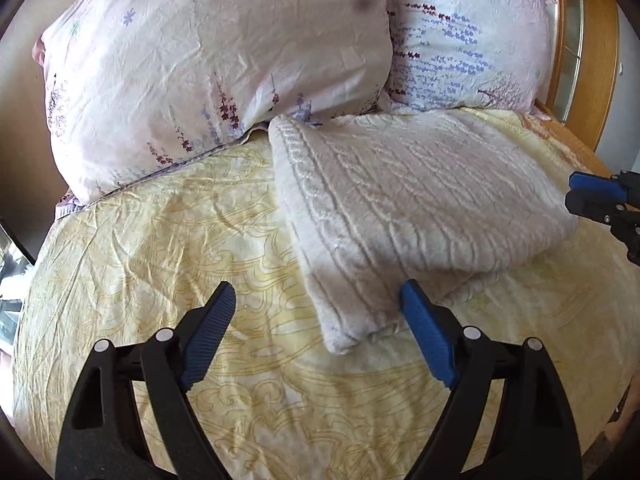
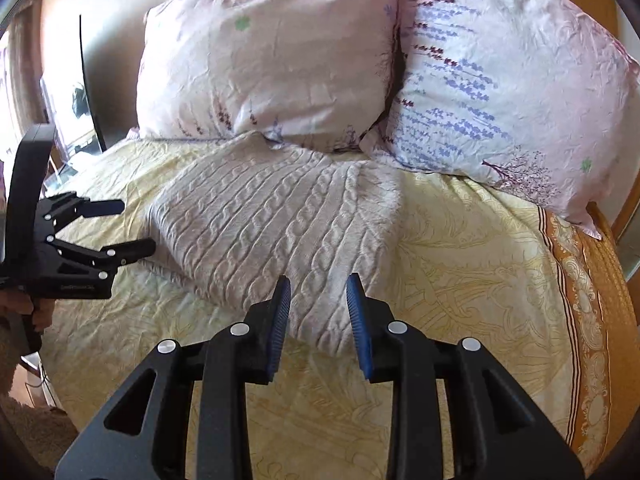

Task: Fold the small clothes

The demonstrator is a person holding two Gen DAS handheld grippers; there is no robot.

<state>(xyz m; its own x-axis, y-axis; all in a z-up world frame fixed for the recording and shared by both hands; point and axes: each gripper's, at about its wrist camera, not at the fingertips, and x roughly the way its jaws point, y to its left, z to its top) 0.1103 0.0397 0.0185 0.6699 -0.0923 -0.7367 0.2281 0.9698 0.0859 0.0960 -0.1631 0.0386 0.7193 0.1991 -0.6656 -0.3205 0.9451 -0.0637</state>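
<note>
A: Where does the garment lie?

B: The white cable-knit sweater point(image 1: 400, 200) lies folded on the bed, on the yellow patterned bedspread point(image 1: 160, 240), its far edge touching the two floral pillows point(image 1: 208, 64) propped at the head of the bed.

A: And the left gripper?

B: The left gripper point(image 1: 318, 294) hovers over the sweater's near corner with its jaws spread wide. One blue pad point(image 1: 428, 336) sits just beside the sweater's edge; the other is over bare bedspread. Nothing is held between them. In the right wrist view the same gripper point(image 2: 120, 226) shows at the sweater's left side, jaws parted, with the person's hand point(image 2: 32, 312) on its handle.

A: The right one?

B: The right gripper point(image 2: 319, 288) points at the opposite near corner of the sweater point(image 2: 272, 224), its jaws partly parted, narrower than the left's, and empty. Whether the pads touch the knit cannot be told. From the left wrist view it point(image 1: 576, 196) appears at the far right edge, just beside the sweater.

A: Anything else?

B: A wooden headboard point(image 1: 592, 80) stands behind the pillows.
</note>
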